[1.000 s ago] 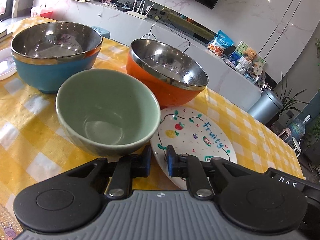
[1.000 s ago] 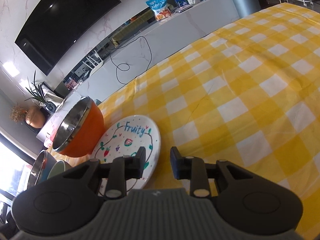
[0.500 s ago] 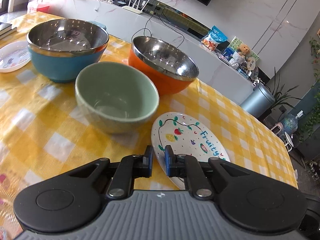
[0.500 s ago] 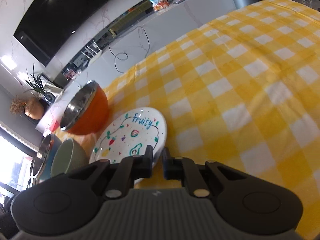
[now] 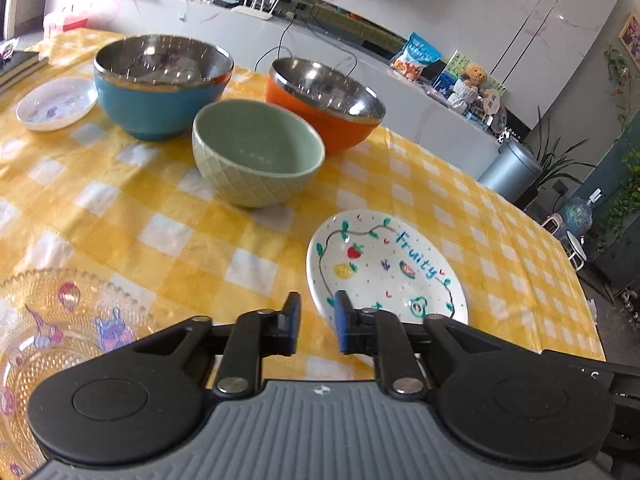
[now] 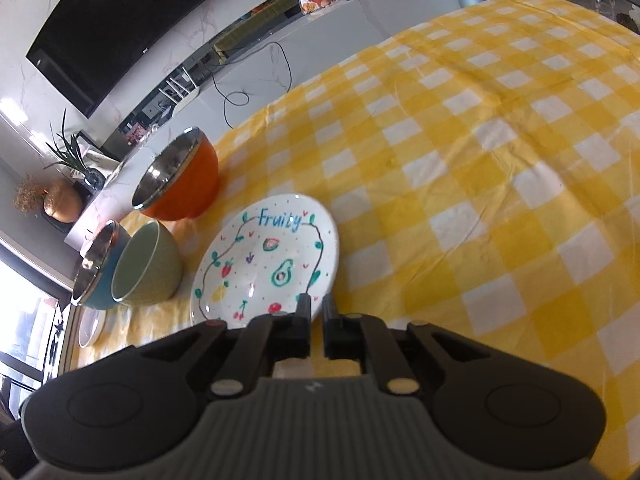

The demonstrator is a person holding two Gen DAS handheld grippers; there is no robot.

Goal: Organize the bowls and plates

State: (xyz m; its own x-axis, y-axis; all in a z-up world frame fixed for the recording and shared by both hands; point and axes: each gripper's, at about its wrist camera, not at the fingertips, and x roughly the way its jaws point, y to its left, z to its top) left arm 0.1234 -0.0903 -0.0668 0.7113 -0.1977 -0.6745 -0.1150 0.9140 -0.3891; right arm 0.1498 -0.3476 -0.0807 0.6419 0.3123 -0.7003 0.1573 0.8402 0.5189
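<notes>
Right wrist view: the right gripper [image 6: 316,312] now sits at the near rim of the "Fruity" plate [image 6: 266,258], its jaws narrowed to a slim gap with the rim at or between the tips. A second ago the gap was wider and stood off to the right of the plate. Whether the pads actually press the rim cannot be told. Judgement: a grasp of this plate is starting, likely the first move toward stacking the plates.

Left wrist view: the left gripper [image 5: 316,320] has pulled back from the green ceramic bowl [image 5: 258,158], which was right at its tips a second ago and is now well apart. Its jaws are a little wider than before and hold nothing. A clear patterned glass plate [image 5: 52,336] has come into view near left.

The blue steel bowl [image 5: 162,82] and orange steel bowl [image 5: 326,100] stand far, behind the green one. A small white dish [image 5: 56,102] sits far left.

Surface: a yellow-and-white checked tablecloth [image 6: 480,160], slightly creased. Room: marble-look wall, a dark TV [image 6: 120,20], a long white console, a grey bin [image 5: 510,166], plants.
</notes>
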